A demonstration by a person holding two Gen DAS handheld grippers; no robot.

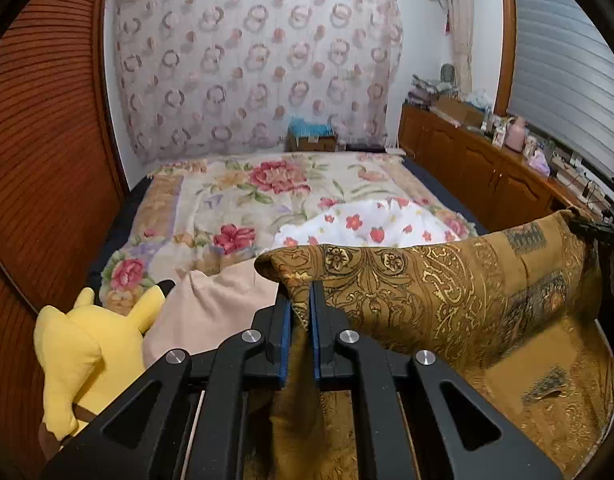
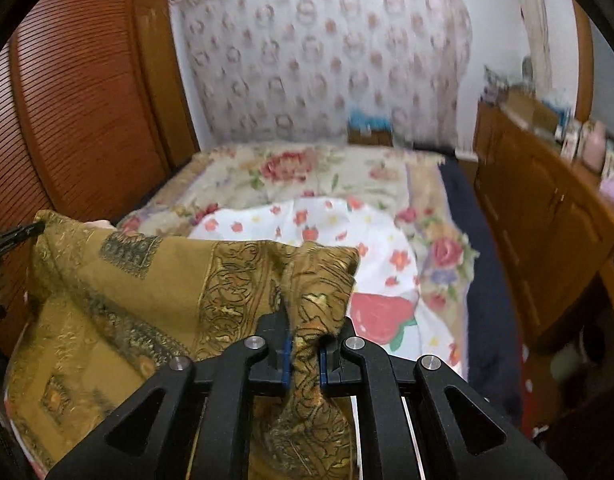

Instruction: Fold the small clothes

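A golden-brown paisley-patterned cloth (image 1: pixel 447 280) hangs stretched between my two grippers above the bed. My left gripper (image 1: pixel 301 300) is shut on its left corner. My right gripper (image 2: pixel 307 332) is shut on its right corner; the cloth (image 2: pixel 147 280) runs off to the left in that view. The right gripper's tip also shows at the right edge of the left wrist view (image 1: pixel 599 228), and the left gripper's tip at the left edge of the right wrist view (image 2: pixel 15 234). A white garment with red flowers and strawberries (image 1: pixel 371 226) (image 2: pixel 307 224) lies on the bed beyond the cloth.
The bed has a floral blanket (image 1: pixel 235 196). A yellow plush toy (image 1: pixel 79 344) and a beige pillow (image 1: pixel 215 308) lie at the near left. A brown slatted wardrobe (image 1: pixel 47 140) stands on the left, a wooden sideboard (image 1: pixel 487 172) with clutter on the right.
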